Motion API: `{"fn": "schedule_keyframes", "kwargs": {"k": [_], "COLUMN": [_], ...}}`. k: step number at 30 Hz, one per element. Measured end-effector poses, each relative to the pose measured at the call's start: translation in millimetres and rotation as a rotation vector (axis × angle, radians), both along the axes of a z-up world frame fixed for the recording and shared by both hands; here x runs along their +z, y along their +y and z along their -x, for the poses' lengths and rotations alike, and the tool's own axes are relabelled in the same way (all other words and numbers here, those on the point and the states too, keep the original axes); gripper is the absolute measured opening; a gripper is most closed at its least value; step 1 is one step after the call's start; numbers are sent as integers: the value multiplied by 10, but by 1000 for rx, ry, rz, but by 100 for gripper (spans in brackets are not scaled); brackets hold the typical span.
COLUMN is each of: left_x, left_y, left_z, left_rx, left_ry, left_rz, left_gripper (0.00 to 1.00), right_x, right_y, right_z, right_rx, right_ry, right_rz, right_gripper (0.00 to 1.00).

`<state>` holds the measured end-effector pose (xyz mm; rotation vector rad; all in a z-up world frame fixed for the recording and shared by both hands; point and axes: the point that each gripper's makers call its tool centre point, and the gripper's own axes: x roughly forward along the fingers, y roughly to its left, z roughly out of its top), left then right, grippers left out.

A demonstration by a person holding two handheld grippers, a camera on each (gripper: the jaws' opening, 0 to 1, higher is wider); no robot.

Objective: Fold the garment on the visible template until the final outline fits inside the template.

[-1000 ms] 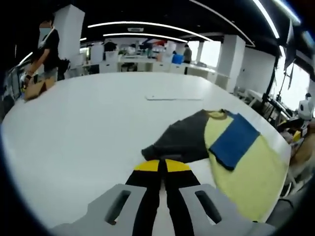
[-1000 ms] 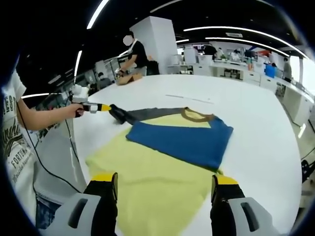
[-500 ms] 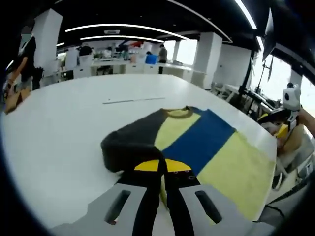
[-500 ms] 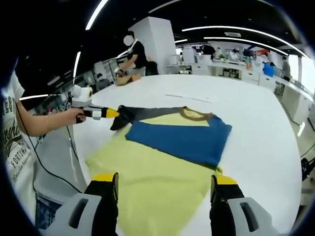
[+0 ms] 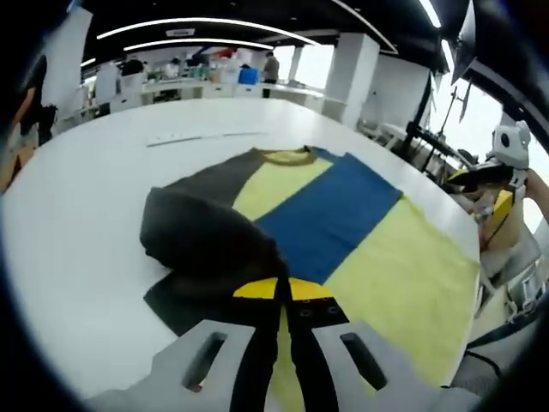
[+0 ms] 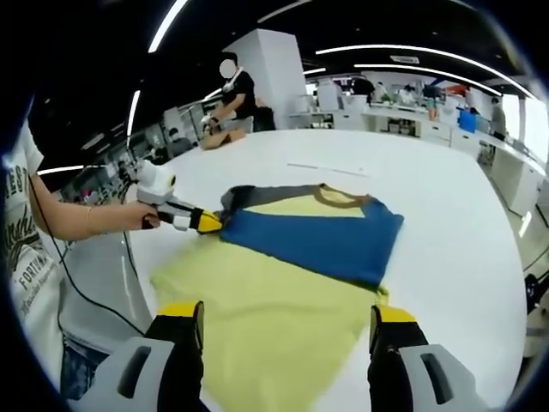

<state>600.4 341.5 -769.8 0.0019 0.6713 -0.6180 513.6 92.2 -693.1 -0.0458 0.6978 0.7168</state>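
A yellow garment [image 6: 274, 296] lies flat on the white table [image 6: 446, 215], its blue sleeve [image 6: 317, 239] folded across the chest. My left gripper [image 5: 281, 290] is shut on the dark grey sleeve [image 5: 202, 236], which bunches over the garment's edge just ahead of the jaws. In the right gripper view the left gripper [image 6: 208, 222] sits at the blue sleeve's near corner, held by a person's hand [image 6: 141, 216]. My right gripper [image 6: 286, 316] stands open above the yellow hem, nothing between its fingers. The right gripper [image 5: 470, 176] also shows past the garment's far side.
A thin pale strip [image 6: 330, 171] lies on the table beyond the collar [image 6: 341, 198]. The table's edge runs close behind the hem. A person [image 6: 236, 94] works at the table's far end, with desks and pillars behind.
My left gripper has carried the dark grey sleeve inward, from out on the bare table to over the garment beside the blue sleeve. The right gripper has stayed open in place.
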Motion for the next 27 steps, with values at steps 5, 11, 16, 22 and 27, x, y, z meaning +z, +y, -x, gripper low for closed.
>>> {"fn": "schedule_keyframes", "kwargs": {"k": [5, 11, 16, 22, 27], "left_x": [-44, 45, 217, 320, 286], "left_y": [-11, 11, 88, 358, 587], "left_z": [30, 72, 80, 38, -8], "left_rx": [-12, 4, 30, 114, 173], "left_ry": [11, -14, -58, -85, -80], "left_rz": [-17, -3, 25, 23, 3], "left_gripper": [2, 13, 25, 41, 46], "right_x": [-7, 24, 23, 17, 20], "right_y": [9, 42, 47, 44, 48], "right_z": [5, 3, 4, 6, 1], "right_rx": [11, 22, 30, 29, 31], "right_ry": [-2, -25, -27, -26, -28], "right_rz": [4, 2, 2, 5, 4], "right_gripper": [80, 89, 92, 92, 92]}}
